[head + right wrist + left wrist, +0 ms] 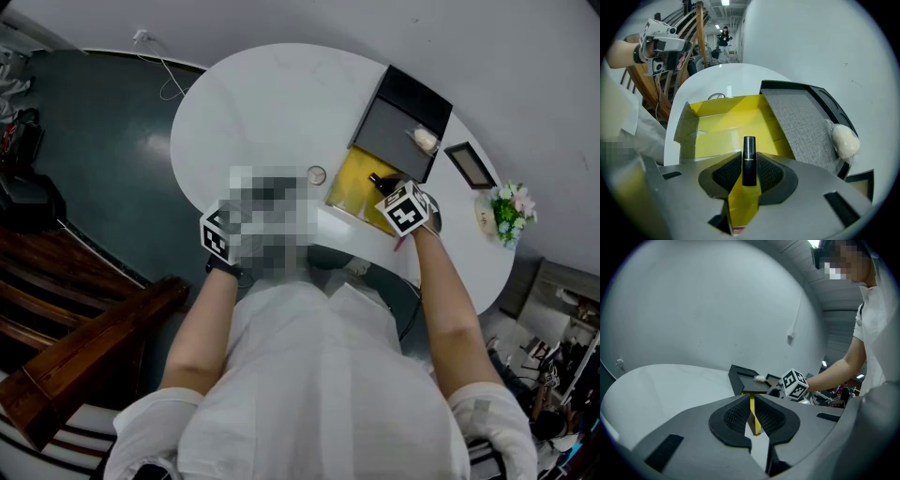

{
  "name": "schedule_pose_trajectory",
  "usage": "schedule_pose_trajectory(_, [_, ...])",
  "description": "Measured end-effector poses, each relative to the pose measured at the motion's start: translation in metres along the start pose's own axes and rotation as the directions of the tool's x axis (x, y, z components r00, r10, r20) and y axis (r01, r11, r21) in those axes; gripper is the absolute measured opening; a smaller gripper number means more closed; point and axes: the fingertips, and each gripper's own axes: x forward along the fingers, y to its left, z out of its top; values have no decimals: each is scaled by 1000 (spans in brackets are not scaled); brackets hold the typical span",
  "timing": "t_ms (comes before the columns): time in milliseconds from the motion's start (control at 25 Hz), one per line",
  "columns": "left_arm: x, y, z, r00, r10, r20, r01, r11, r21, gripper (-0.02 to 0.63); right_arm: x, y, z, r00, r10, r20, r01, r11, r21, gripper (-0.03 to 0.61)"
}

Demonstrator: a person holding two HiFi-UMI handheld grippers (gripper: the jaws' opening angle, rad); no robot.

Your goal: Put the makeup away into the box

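The box lies open on the white table; its inside is yellow and its black lid with a grey lining folds back. My right gripper is shut on a black lipstick tube, tilted down over the yellow inside, with its marker cube above the box's near edge. A white puff rests on the lid. My left gripper is shut and empty, held level off the table's near left, facing the box.
A small round item lies on the table left of the box. A picture frame and a small bunch of flowers stand at the table's right end. Wooden furniture is on the floor at the left.
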Motion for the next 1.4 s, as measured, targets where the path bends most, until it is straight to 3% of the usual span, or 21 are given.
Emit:
schedule_pose_trajectory(360, [-1,-1,7,1000,-20,7,19,1000,20,20,-24,-5,12,996,-53,72,49,997,51,89])
schedule_pose_trajectory(640, [15,-10,15,997,-77,-4,77,996,45,20,-63,-16,2,980,-138,146,104,970,219,89])
schedule_pose_trajectory(960, [43,-29,17,985,-166,-39,169,983,76,20,-97,-18,-46,952,-265,156,170,875,453,87])
schedule_pose_trajectory(1400, [78,-62,13,953,-280,-111,292,950,107,20,-80,14,-123,966,-256,17,188,751,633,83])
